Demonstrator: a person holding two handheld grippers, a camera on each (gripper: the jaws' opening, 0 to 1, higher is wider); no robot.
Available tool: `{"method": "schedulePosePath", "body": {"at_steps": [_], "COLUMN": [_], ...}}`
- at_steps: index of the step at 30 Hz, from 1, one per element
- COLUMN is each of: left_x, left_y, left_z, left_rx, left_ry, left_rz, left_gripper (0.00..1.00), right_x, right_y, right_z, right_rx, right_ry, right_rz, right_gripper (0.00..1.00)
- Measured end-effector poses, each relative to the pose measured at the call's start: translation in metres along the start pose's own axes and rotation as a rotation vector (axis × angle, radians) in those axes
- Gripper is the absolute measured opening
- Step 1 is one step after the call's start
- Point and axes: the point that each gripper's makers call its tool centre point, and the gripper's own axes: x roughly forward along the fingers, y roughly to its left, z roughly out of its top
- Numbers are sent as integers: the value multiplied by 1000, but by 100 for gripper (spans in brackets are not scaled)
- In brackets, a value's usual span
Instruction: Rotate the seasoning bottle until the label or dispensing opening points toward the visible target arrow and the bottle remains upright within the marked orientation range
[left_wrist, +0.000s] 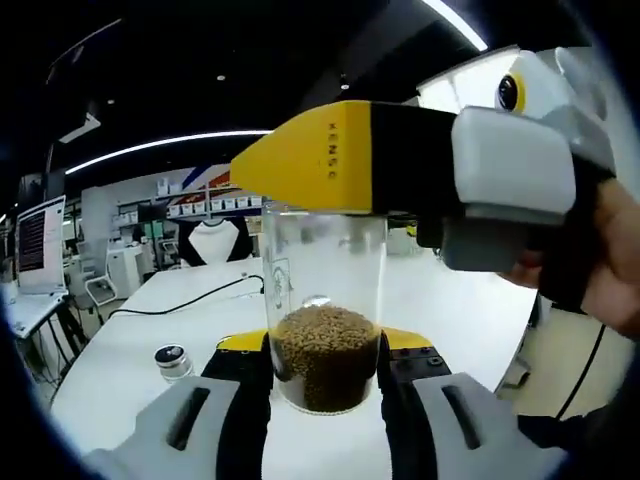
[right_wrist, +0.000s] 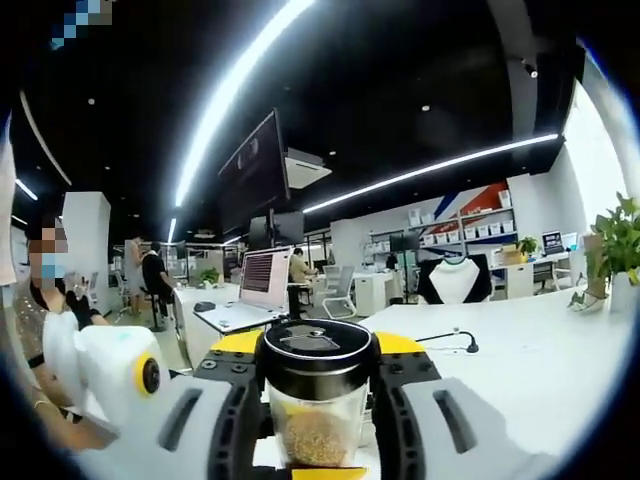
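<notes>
Left gripper (left_wrist: 325, 375) clamps the seasoning bottle (left_wrist: 325, 320) body; right gripper (right_wrist: 318, 405) clamps its cap (right_wrist: 318, 350). Uneven twisting risks tilting the bottle or loosening the cap.

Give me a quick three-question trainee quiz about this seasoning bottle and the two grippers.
1. True or false: the left gripper holds the seasoning bottle around its lower body.
2. What closes the bottle's top in the right gripper view? A) a cork B) a black lid C) foil
3. Fill in: a small round cap lies on the white ____.

Key:
1. True; its jaws stand either side of the glass.
2. B; the right gripper is around the bottle just under it.
3. table
</notes>
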Motion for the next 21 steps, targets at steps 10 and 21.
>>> {"method": "schedulePosePath", "body": {"at_steps": [10,21], "left_x": [-3,-13], "left_y": [-15,-27], "left_z": [18,29], "left_rx": [-60,-119], "left_ry": [-59,-81], "left_rz": [-146,-386], "left_gripper": [43,56], "right_x": [-10,-19], "right_y": [-2,13], "right_z": [19,32], "right_rx": [-4,-46], "right_ry": [-4,15], "right_rz": [116,290], "right_gripper": [38,38]}}
